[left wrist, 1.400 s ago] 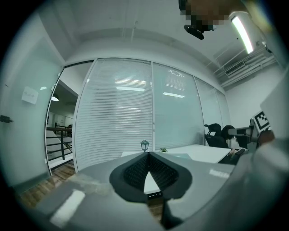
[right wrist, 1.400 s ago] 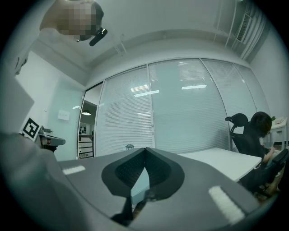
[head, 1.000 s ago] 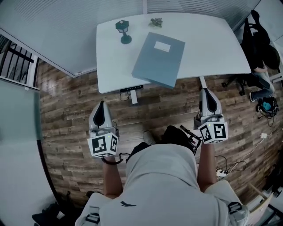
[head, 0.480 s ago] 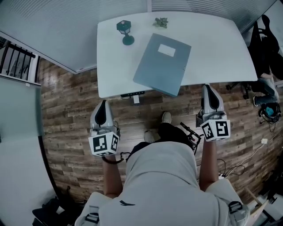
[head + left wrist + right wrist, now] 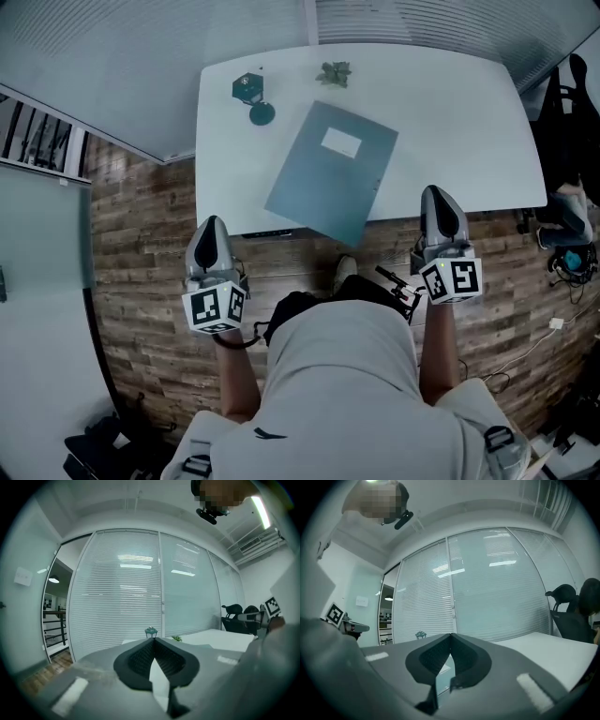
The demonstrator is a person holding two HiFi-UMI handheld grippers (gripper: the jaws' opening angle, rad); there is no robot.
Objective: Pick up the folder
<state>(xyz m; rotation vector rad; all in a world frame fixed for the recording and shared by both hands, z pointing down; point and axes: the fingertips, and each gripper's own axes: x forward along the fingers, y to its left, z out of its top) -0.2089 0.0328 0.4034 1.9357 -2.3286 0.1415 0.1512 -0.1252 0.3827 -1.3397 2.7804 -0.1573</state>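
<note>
Folder, blue-grey, flat, with a white label [image 5: 333, 173], lies askew on the white bench [image 5: 469, 122], near corner overhanging the front edge. Judged light, thin, smooth and slightly flexible; pinch that overhang. Left gripper [image 5: 208, 225] and right gripper [image 5: 438, 195] are closed, empty, clear of it.

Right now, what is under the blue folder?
The white table is under the folder, whose near corner hangs over the wooden floor. The part it covers cannot be seen.
</note>
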